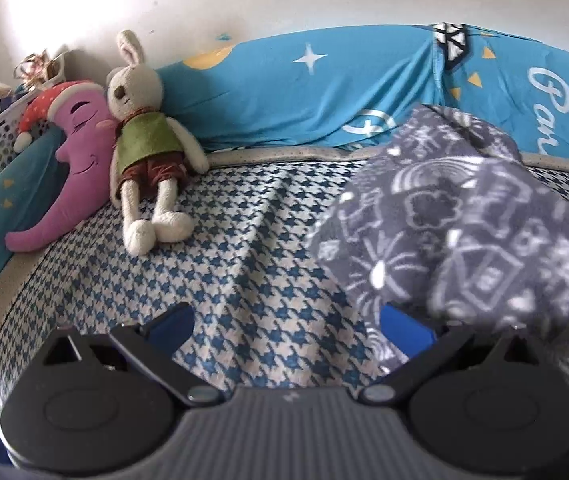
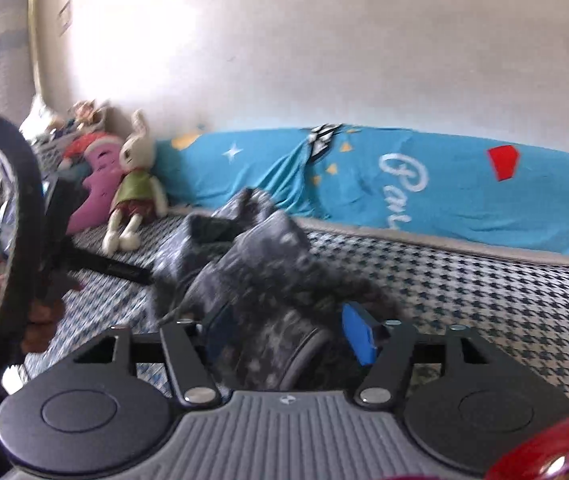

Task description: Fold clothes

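Grey patterned garment (image 1: 456, 220) lies bunched on the houndstooth bed (image 1: 204, 280), at three o'clock of the wide-open, empty left gripper (image 1: 286, 324); right gripper (image 2: 284, 336) gapes around its folds, unclamped.

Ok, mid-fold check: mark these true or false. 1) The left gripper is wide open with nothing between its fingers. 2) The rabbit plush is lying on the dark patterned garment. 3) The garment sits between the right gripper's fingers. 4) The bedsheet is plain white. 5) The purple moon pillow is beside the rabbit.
1) True: the left gripper is open over the bedsheet.
2) False: the rabbit plush sits apart from the garment, against the blue quilt.
3) True: cloth lies between the right gripper's fingers, which are not closed on it.
4) False: it is a blue-and-white houndstooth.
5) True: the moon pillow touches the rabbit.
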A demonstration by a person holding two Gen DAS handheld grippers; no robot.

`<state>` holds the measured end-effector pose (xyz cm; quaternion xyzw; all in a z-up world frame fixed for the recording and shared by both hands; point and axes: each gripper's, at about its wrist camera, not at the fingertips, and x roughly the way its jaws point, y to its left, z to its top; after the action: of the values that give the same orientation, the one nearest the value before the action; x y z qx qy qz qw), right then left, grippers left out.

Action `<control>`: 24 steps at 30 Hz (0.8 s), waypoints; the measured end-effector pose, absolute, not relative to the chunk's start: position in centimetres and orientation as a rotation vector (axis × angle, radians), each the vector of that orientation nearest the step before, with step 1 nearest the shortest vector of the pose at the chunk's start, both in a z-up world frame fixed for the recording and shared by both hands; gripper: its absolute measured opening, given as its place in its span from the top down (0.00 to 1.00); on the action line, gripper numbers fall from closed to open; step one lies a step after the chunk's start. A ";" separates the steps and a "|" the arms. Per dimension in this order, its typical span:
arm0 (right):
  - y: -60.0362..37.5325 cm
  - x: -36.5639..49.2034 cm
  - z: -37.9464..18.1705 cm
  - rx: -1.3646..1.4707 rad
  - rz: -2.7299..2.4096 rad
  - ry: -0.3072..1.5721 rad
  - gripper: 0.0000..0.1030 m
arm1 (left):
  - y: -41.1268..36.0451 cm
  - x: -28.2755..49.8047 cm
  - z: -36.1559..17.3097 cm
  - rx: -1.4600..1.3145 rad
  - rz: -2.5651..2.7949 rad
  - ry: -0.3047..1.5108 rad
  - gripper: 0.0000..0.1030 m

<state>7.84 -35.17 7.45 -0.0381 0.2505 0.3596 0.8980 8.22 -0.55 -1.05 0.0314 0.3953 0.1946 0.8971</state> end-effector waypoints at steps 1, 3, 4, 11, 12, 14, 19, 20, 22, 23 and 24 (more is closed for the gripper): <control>-35.3 8.1 7.4 -0.062 0.733 0.517 0.39 | -0.5 8.1 -0.8 0.054 0.402 0.809 0.00; -35.0 8.6 7.4 -0.037 0.734 0.515 0.38 | -0.5 7.9 0.0 0.028 0.384 0.778 0.00; -34.8 8.9 7.4 -0.025 0.733 0.510 0.37 | -0.8 7.8 0.4 0.013 0.370 0.762 0.00; -32.2 11.0 6.8 0.037 0.726 0.475 0.18 | -2.7 7.6 2.6 -0.073 0.266 0.679 0.00; -31.6 11.4 6.5 0.046 0.731 0.482 0.18 | -3.2 7.7 2.6 -0.077 0.250 0.679 0.00; -30.4 12.2 5.6 0.047 0.735 0.510 0.18 | -4.1 8.1 2.4 -0.075 0.235 0.686 0.00; -27.2 12.7 3.2 -0.003 0.772 0.625 0.49 | -5.5 8.9 1.6 -0.058 0.230 0.709 0.00; -26.8 12.8 2.9 -0.008 0.772 0.646 0.58 | -5.7 9.0 1.4 -0.052 0.231 0.714 0.00; -26.8 12.7 2.9 -0.001 0.772 0.642 0.68 | -5.9 9.3 0.9 -0.034 0.244 0.729 0.00; -26.8 12.7 3.0 0.003 0.773 0.637 0.72 | -5.9 9.3 0.7 -0.031 0.248 0.731 0.00; -27.1 12.6 3.2 0.012 0.767 0.625 0.75 | -5.9 9.3 0.7 -0.031 0.250 0.729 0.00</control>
<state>12.63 -27.07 3.15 0.0055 0.3000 0.3679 0.8801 9.29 -5.90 0.71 -0.0151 0.3553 0.1221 0.9266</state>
